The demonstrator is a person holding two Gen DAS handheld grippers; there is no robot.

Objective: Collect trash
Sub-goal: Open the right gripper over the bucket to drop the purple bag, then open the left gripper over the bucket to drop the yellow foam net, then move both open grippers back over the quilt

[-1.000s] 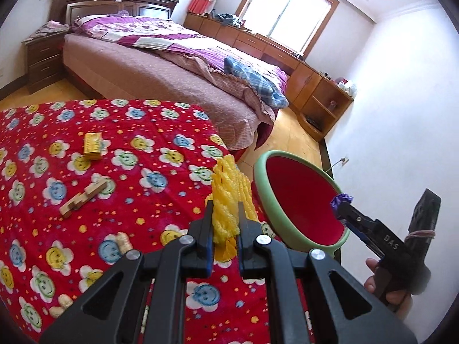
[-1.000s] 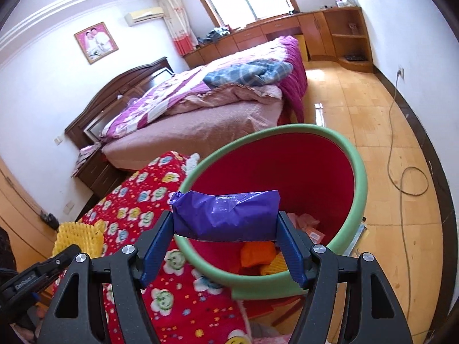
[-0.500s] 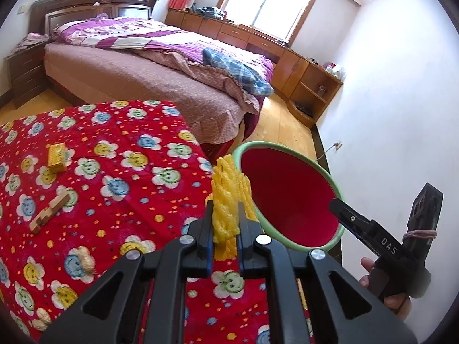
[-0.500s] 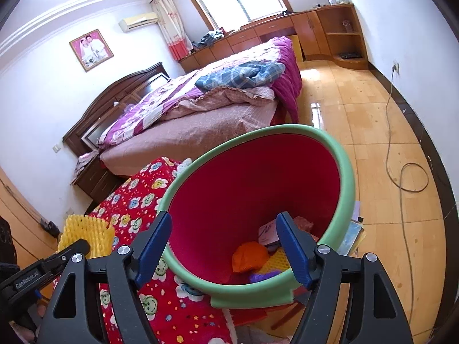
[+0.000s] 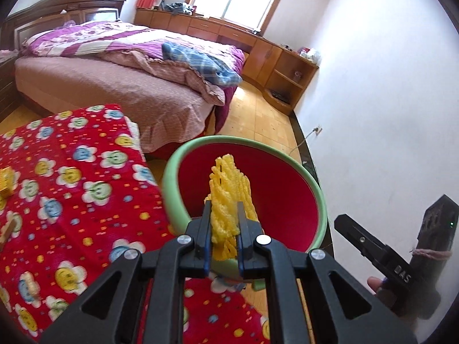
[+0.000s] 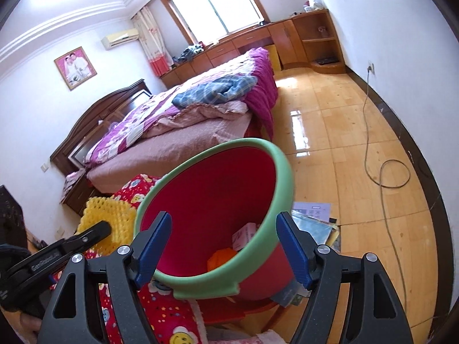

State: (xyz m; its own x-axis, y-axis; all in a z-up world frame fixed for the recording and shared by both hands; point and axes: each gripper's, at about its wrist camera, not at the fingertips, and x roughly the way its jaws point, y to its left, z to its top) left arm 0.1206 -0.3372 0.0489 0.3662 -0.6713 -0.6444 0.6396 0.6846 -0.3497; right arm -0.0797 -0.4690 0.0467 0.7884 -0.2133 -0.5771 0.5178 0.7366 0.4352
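My left gripper (image 5: 222,215) is shut on a yellow foam net (image 5: 228,200) and holds it over the near rim of the red bin with a green rim (image 5: 178,200). The net also shows in the right wrist view (image 6: 107,223), left of the bin (image 6: 287,177). My right gripper (image 6: 223,229) is open and empty, just in front of the bin's mouth. Inside the bin lie an orange piece (image 6: 222,259) and a pink packet (image 6: 243,235). The right gripper also shows in the left wrist view (image 5: 370,246), right of the bin.
A table with a red flowered cloth (image 5: 71,200) stands left of the bin, with a yellow block (image 5: 5,185) and small bits at its left edge. A bed (image 5: 114,80) is behind. Papers (image 6: 312,223) and a cable (image 6: 384,172) lie on the wooden floor.
My right gripper opened and dropped the purple wrapper into the bin, then drew back. My left gripper carried the yellow net from above the table to over the bin.
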